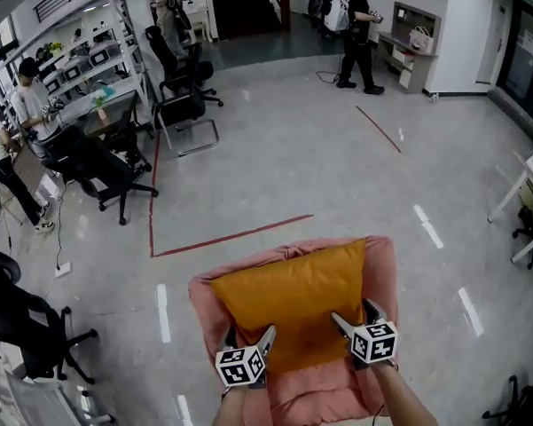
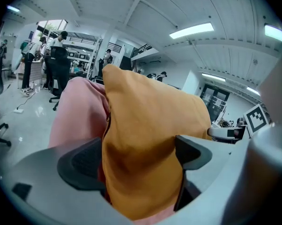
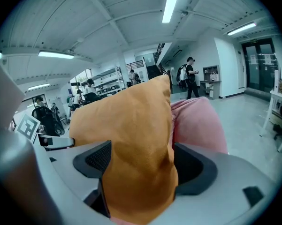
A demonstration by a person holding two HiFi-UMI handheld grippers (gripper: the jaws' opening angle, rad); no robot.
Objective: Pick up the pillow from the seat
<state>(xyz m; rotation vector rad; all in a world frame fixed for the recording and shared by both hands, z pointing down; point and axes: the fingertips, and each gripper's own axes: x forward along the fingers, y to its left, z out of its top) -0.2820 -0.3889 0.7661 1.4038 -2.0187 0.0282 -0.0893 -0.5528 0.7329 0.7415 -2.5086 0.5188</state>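
Observation:
An orange pillow leans on a pink upholstered seat. My left gripper is at the pillow's near left corner and my right gripper at its near right corner. In the left gripper view the jaws stand wide around that pillow corner, which fills the gap of the left gripper; the pink seat shows behind. The right gripper is likewise spread around its pillow corner, with a slim gap at the outer pad. The pillow's underside is hidden.
Grey floor surrounds the seat, with a red tape line just beyond it. Black office chairs and a desk stand at the left, another chair near left. People stand at the far end.

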